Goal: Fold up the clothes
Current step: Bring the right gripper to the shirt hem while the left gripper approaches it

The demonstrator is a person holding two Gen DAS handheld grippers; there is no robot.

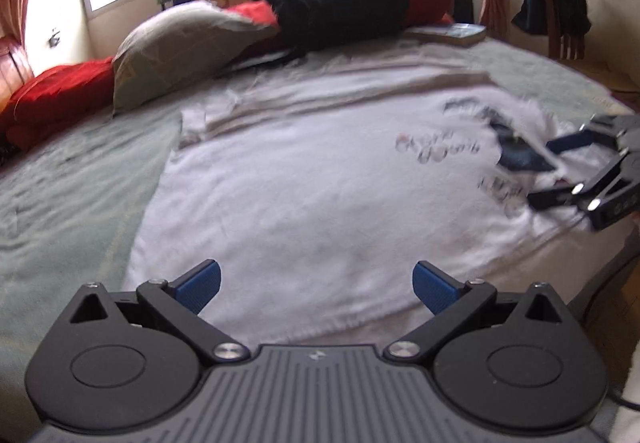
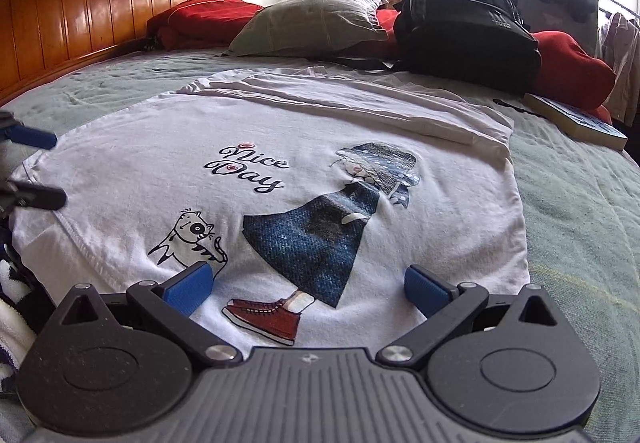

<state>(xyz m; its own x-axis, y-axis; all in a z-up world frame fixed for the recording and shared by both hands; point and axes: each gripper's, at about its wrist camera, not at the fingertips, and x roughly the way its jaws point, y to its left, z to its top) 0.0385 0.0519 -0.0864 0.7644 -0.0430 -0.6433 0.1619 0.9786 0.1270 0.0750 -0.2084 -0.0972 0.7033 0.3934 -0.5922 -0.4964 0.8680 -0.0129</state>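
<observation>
Jaws of both grippers, left (image 1: pixel 316 285) and right (image 2: pixel 308 289), spread wide and empty above a white T-shirt (image 2: pixel 280 147) lying flat, print up, mid-bed (image 2: pixel 580 203). Behind it, toward the far edge: pillow (image 2: pixel 312 21), black backpack (image 2: pixel 464 27), red bedding (image 2: pixel 568 59), book (image 2: pixel 576 119). Headboard (image 2: pixel 80 11) at left.

White T-shirt (image 2: pixel 280 147) flat on green bedspread (image 2: pixel 580 203), print up, far side folded over. Right gripper (image 2: pixel 308 289) wide open over near hem, empty. Left gripper (image 2: pixel 30 167) at left edge, open, by shirt's left edge. Pillow (image 2: pixel 308 23), backpack (image 2: pixel 464 27), book (image 2: pixel 576 121) along far edge; headboard (image 2: pixel 80 7) far left.
</observation>
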